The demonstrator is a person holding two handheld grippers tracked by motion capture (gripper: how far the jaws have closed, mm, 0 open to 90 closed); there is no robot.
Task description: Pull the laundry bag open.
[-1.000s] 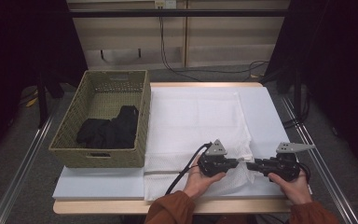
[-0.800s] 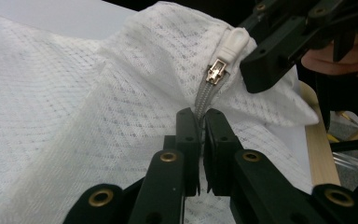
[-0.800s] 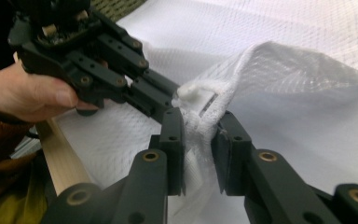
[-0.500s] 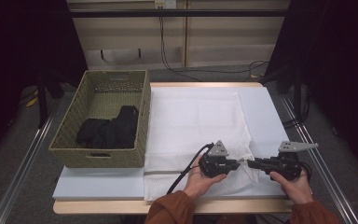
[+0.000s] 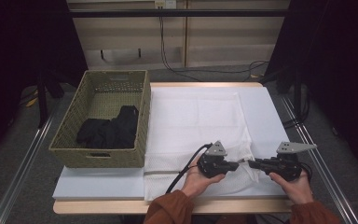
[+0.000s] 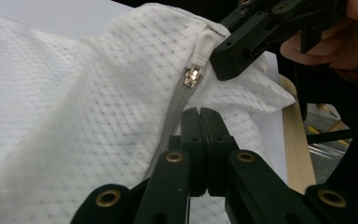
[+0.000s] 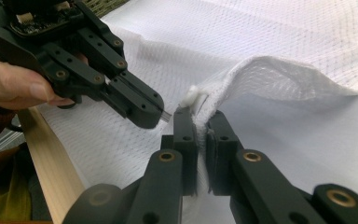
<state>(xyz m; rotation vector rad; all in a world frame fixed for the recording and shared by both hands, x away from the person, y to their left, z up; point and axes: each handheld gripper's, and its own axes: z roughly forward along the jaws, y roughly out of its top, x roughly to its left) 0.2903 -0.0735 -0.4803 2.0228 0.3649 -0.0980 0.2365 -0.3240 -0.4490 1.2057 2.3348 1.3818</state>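
From above, a white mesh bag (image 5: 200, 126) lies spread on the desk (image 5: 98, 184) beside a woven basket (image 5: 103, 122) holding dark clothes (image 5: 109, 132). At the bag's near edge the left tool (image 5: 237, 165) and right tool (image 5: 251, 163) meet tip to tip.

Through the left gripper view, the left tool (image 6: 200, 114) is pressed together on the grey zipper tape (image 6: 168, 121), just below the metal slider (image 6: 192, 76).

Through the right gripper view, the right tool (image 7: 200, 119) has just been closing and is clamped on the bag's bunched edge (image 7: 214, 100).
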